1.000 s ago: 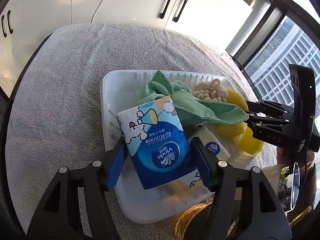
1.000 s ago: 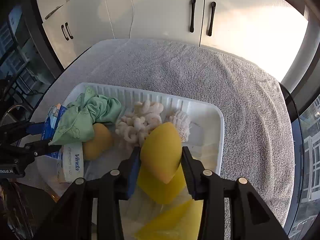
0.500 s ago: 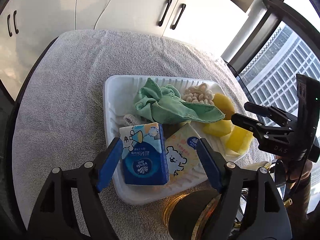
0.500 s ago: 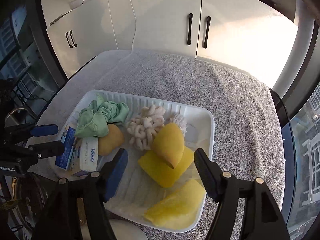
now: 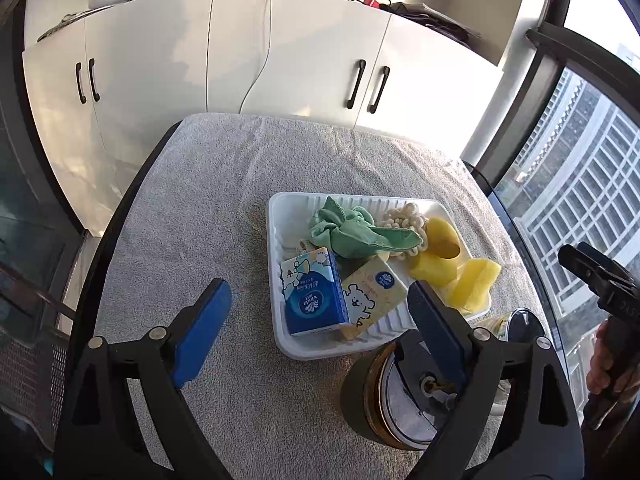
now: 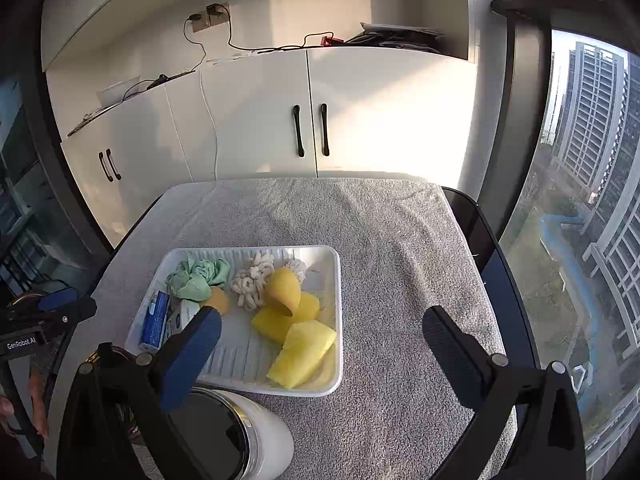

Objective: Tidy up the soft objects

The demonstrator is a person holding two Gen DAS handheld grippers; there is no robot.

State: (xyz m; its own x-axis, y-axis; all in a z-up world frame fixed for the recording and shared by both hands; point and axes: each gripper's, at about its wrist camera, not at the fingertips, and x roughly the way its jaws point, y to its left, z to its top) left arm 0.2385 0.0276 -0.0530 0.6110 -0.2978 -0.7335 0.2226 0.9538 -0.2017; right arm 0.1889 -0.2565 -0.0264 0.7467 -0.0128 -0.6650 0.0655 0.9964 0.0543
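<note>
Both claws now clear of tissue packs (image 5: pixel 314 294) and sponges (image 6: pixel 298 326) in white tray (image 6: pixel 338 308)

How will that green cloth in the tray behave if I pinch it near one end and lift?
The green cloth lies bunched in folds, with one end draped over the yellow sponge, so it will probably hang limp and unfurl. It looks thin, likely light. Its tail may drag the white knit piece beside it in the white tray.

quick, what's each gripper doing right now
left gripper: jaws opening, nothing between them
right gripper: jaws opening, nothing between them
</note>
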